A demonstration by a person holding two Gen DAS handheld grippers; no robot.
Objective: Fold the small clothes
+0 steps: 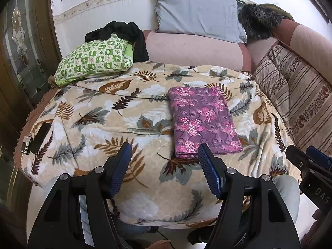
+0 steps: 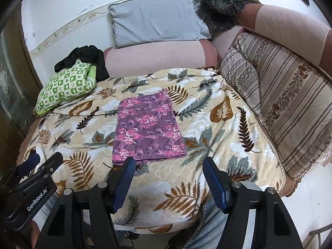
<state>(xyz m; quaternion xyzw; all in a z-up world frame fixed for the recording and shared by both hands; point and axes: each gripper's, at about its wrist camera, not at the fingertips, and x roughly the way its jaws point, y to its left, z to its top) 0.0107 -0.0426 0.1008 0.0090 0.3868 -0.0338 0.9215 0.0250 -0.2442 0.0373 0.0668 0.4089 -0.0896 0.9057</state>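
A: Left hand-held gripper jaws wide, nothing between them. It hovers over the near edge of the bed, short of the cloth.

B: Right one?

A: Right hand-held gripper, same: spread wide, empty, just short of the cloth's near edge. The two sit side by side.

B: Where's the garment?

A: Purple floral cloth lies flat on the leaf-print blanket, mid bed, already a neat rectangle w/ stacked layers showing at the near edge.

B: Handling?

A: Looks thin, light, soft, prob. a bit slick. Zero stiffness, so it'll droop and the layers may slide apart if pinched at one pt. I'd take the two near corners, one per gripper, catching all layers. The blanket under it is plush, so a deep pinch could snag it too.

B: Clutter?

A: Green check pillow far left, phone at the left edge, both well apart from the cloth.
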